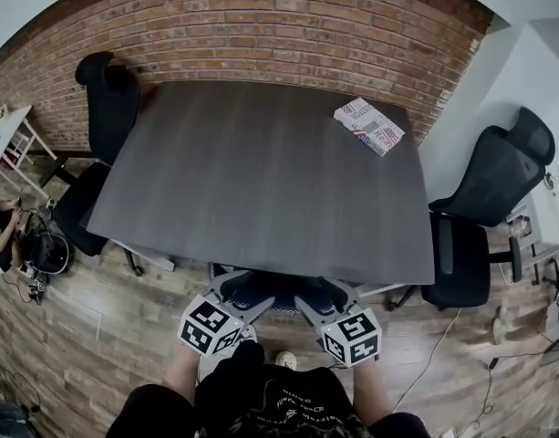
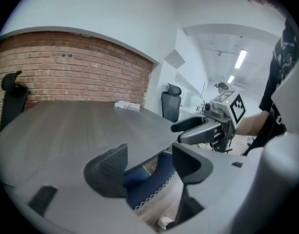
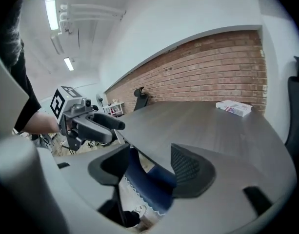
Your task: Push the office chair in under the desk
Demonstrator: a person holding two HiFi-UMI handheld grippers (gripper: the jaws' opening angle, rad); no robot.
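The office chair (image 1: 264, 294), dark blue with white stitching, sits almost wholly under the near edge of the dark grey desk (image 1: 261, 181); only its top edge shows. My left gripper (image 1: 230, 301) and right gripper (image 1: 321, 303) are side by side at that edge, both open. In the left gripper view the blue chair back (image 2: 150, 178) lies between the spread jaws of the left gripper (image 2: 147, 165), and the right gripper (image 2: 208, 128) shows beyond. In the right gripper view the chair back (image 3: 148, 180) lies between the jaws of the right gripper (image 3: 149, 165). Whether the pads touch it is unclear.
A patterned box (image 1: 368, 126) lies on the desk's far right corner. One black chair (image 1: 106, 108) stands at the desk's left side, another black chair (image 1: 484, 199) at its right. A brick wall (image 1: 288, 26) runs behind. Cables trail on the wooden floor (image 1: 461, 363).
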